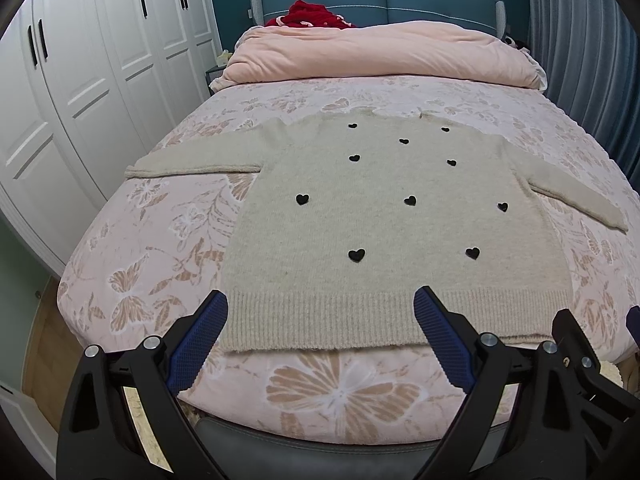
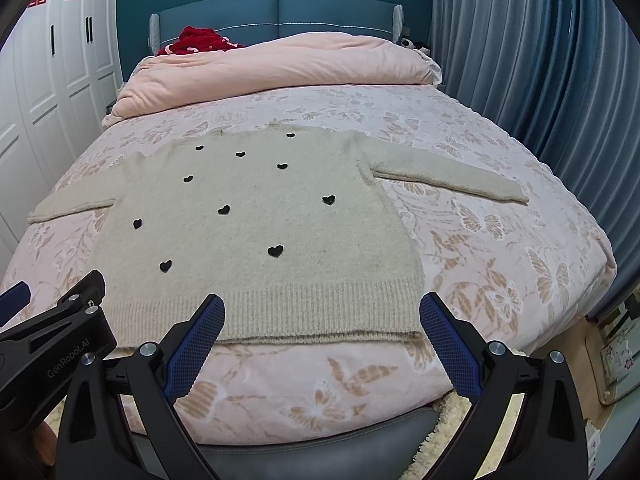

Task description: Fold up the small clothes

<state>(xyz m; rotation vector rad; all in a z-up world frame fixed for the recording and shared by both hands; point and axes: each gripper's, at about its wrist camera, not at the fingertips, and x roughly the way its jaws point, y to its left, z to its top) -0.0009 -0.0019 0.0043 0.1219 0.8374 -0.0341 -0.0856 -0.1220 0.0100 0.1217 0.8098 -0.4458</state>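
Observation:
A small beige knit sweater (image 1: 372, 224) with black hearts lies flat, front up, on the bed, sleeves spread to both sides, ribbed hem toward me. It also shows in the right wrist view (image 2: 256, 232). My left gripper (image 1: 320, 304) is open and empty, hovering over the hem near its left part. My right gripper (image 2: 322, 306) is open and empty, over the hem's right part. The left gripper's body shows at the left edge of the right wrist view (image 2: 60, 320).
The bed has a pink butterfly-pattern cover (image 1: 160, 264). A folded pink duvet (image 1: 380, 52) and red fabric (image 1: 312, 14) lie at the headboard. White wardrobes (image 1: 80, 80) stand left, blue curtains (image 2: 540, 80) right. A dark bed frame edge (image 1: 320, 448) is below me.

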